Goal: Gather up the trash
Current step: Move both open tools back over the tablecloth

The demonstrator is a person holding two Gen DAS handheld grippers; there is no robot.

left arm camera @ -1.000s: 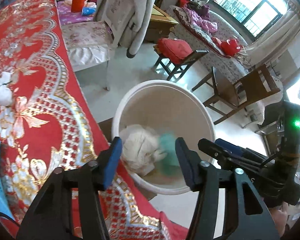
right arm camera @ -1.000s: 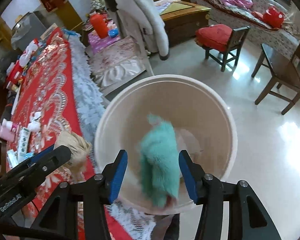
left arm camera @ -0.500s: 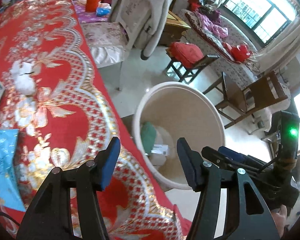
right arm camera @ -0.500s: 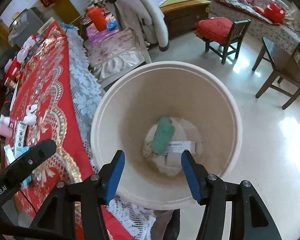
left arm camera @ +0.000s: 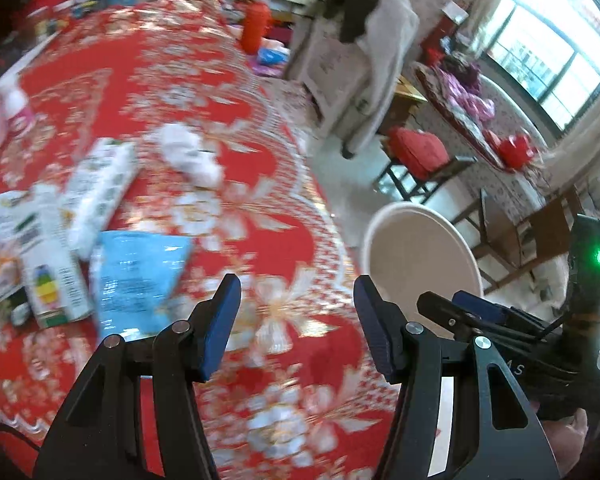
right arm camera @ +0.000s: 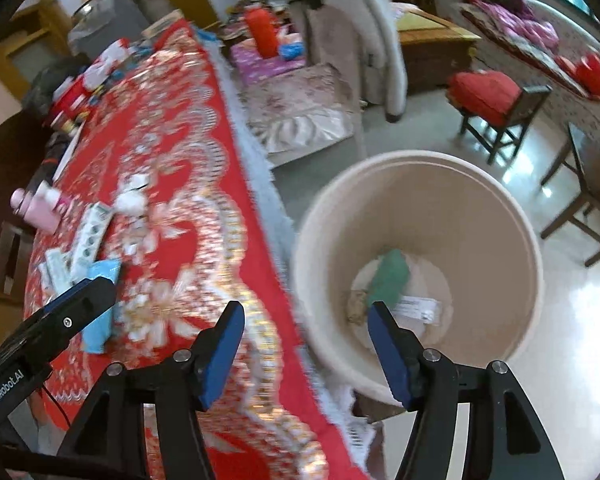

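A cream bin (right arm camera: 512, 248) stands on the floor beside the red-clothed table (right arm camera: 188, 280); it also shows in the left wrist view (left arm camera: 416, 256). Inside lie a green wad (right arm camera: 390, 278), a crumpled paper and a white label. On the table lie a blue wrapper (left arm camera: 136, 276), a white crumpled tissue (left arm camera: 188, 154) and several cartons (left arm camera: 96, 188). My left gripper (left arm camera: 296, 328) is open and empty above the table near its edge. My right gripper (right arm camera: 306, 344) is open and empty, over the table edge and the bin rim.
A pink bottle (right arm camera: 36, 210) stands at the table's left. A chair with a white coat (left arm camera: 364, 76), a red-cushioned stool (right arm camera: 496, 100) and wooden chairs (right arm camera: 588, 196) stand on the tiled floor beyond the bin.
The green wad and crumpled paper dropped into the bin. Both open grippers have swung left, away from the bin and back over the table.
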